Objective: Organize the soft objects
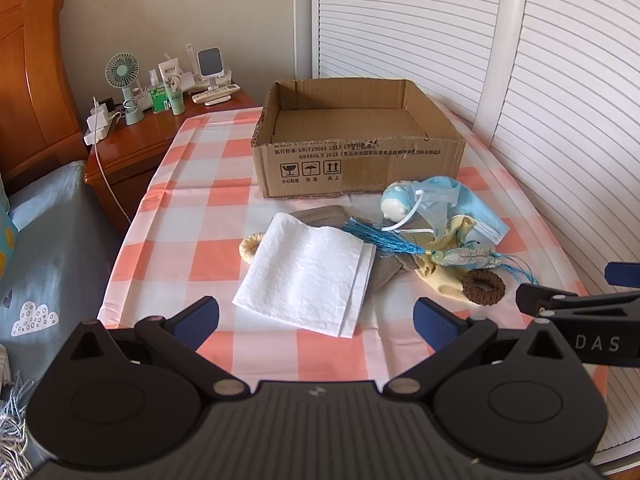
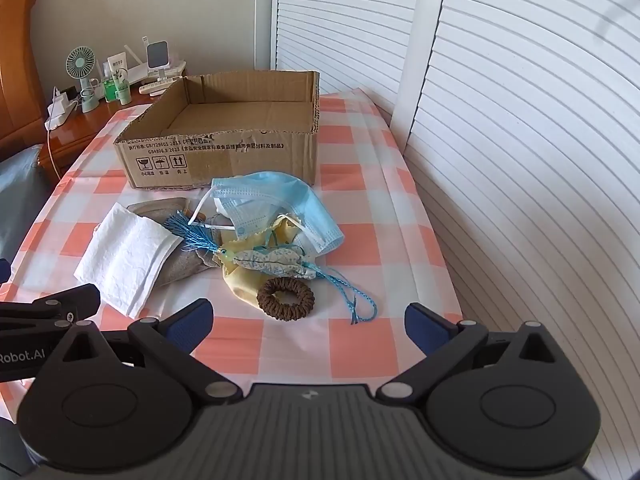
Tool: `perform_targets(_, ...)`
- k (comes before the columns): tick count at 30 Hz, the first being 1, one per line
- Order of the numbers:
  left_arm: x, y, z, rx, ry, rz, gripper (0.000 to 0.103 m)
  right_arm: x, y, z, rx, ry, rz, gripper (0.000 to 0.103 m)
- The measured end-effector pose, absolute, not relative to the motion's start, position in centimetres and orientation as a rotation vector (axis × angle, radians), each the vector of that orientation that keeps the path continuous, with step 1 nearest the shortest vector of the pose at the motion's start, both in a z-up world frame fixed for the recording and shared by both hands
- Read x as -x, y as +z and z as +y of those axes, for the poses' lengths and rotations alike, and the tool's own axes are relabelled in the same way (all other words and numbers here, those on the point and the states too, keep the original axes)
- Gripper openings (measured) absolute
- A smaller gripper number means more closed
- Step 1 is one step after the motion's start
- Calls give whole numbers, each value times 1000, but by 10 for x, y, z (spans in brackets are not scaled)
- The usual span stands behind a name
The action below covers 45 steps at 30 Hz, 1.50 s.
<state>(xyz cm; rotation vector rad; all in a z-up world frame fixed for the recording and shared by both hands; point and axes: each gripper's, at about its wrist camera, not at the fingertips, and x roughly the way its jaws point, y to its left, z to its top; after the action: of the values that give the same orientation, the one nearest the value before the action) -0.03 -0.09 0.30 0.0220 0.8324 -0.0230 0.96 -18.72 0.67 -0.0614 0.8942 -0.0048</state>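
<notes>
Left gripper (image 1: 316,322) wide open, nothing in it. Right gripper (image 2: 308,326) wide open too, nothing in it. Brown hair ring (image 2: 285,299) near right gripper on checked cloth (image 2: 360,344). White tissue (image 1: 306,284) just ahead of left gripper. Blue mask (image 2: 276,200) behind, on pile. Cardboard box (image 1: 360,168) farthest.

Two down-tilted wrist views, seemingly adjacent, sharing cardboard box (image 1: 360,168).
</notes>
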Motion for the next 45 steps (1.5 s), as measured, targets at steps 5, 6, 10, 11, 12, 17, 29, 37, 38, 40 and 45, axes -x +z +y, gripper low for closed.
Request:
perform_targets(5, 1, 6, 1, -21, -24, 832, 102, -9, 8, -188, 62, -5, 895, 103)
perform_targets(6, 1, 6, 1, -20, -23, 832, 102, -9, 8, -188, 62, -5, 895, 103)
perform_targets(10, 2, 6, 1, -19, -23, 830, 102, -9, 8, -188, 63, -6, 894, 103)
perform_targets(11, 2, 6, 1, -19, -23, 830, 102, -9, 8, -188, 63, -7, 894, 103)
perform_targets(12, 2, 6, 1, -18, -24, 831, 102, -9, 8, -188, 63, -7, 894, 103)
perform_targets(17, 2, 6, 1, -19, -24, 829, 102, -9, 10, -187, 63, -5, 892, 103)
perform_targets(29, 1, 7, 1, -17, -24, 831, 102, -8, 9, -189, 64, -6, 891, 103)
perform_targets(37, 1, 7, 1, -19, -24, 829, 102, -8, 10, -189, 65, -7, 890, 103)
perform_targets(38, 1, 8, 1, -18, -24, 830, 102, -8, 10, -189, 64, -7, 891, 103)
perform_targets(40, 1, 7, 1, -18, -24, 829, 102, -8, 10, -189, 65, -8, 891, 103)
perform_targets(45, 2, 8, 1, -18, -23, 827, 102, -8, 11, -189, 63, -7, 890, 103)
